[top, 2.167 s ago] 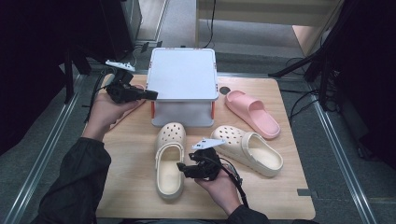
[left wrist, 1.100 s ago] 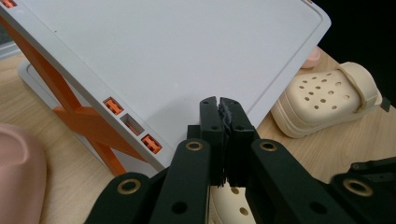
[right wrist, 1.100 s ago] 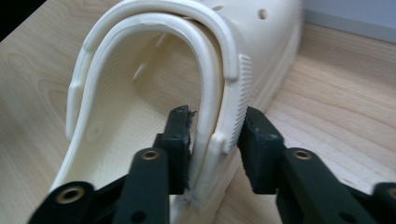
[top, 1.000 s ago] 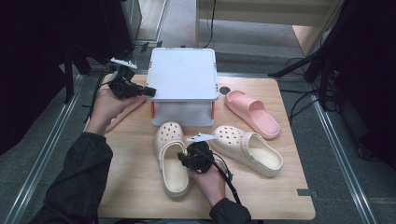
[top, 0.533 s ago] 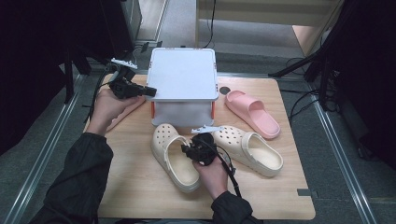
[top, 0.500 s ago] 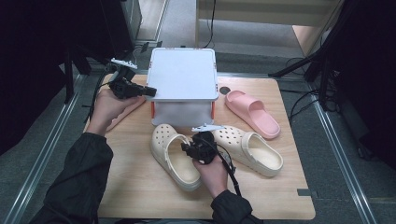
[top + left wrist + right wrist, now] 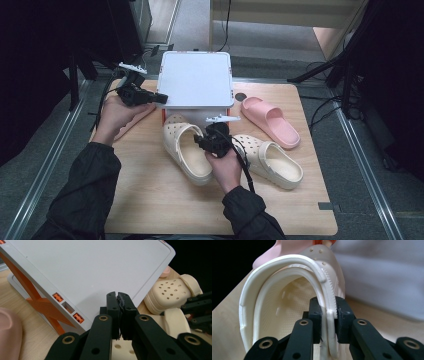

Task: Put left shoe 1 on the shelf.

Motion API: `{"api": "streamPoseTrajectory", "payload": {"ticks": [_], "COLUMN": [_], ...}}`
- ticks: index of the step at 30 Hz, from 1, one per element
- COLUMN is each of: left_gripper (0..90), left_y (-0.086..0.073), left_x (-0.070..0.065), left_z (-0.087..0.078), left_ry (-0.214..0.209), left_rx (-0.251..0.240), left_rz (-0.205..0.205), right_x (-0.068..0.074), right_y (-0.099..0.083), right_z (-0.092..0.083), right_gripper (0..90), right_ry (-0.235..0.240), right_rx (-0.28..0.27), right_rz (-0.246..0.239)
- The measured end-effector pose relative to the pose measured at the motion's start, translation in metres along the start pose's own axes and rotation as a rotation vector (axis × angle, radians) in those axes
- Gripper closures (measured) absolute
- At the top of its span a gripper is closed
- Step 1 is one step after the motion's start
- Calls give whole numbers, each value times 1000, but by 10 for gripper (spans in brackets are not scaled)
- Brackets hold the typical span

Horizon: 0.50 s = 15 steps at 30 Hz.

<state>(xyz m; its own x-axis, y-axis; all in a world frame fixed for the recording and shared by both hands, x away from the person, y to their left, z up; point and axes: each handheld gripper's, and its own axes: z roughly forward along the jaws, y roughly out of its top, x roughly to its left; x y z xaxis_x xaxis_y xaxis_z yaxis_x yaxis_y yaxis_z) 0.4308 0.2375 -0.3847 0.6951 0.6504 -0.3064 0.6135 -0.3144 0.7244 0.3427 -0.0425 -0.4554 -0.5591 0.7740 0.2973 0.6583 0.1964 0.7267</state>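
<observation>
Since the earlier frame, your right gripper (image 7: 207,141) has swung the cream clog (image 7: 186,149) round and carried it toward the white box (image 7: 195,80), so its toe now lies just beside the box front. The jaws have just been closing and now pinch the clog's side wall (image 7: 329,312). Your left gripper (image 7: 117,295) holds near the box's left edge, jaws pressed together on nothing. The second cream clog (image 7: 272,161) lies to the right, with the pink slide (image 7: 270,121) beyond it.
</observation>
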Motion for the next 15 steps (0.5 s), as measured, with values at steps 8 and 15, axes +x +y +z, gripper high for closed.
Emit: {"api": "streamPoseTrajectory", "payload": {"ticks": [8,15], "left_gripper": [871,871], "left_y": [0,-2], "left_x": [-1,0], "left_z": [0,0], "left_ry": [8,-2], "left_rx": [0,-15], "left_rz": [5,-3], "right_x": [-14,-22], "right_y": [19,17], "right_z": [24,43], "right_gripper": [787,785], "right_ry": [-61,-130], "right_rx": [-14,-34], "right_rz": [29,54]}}
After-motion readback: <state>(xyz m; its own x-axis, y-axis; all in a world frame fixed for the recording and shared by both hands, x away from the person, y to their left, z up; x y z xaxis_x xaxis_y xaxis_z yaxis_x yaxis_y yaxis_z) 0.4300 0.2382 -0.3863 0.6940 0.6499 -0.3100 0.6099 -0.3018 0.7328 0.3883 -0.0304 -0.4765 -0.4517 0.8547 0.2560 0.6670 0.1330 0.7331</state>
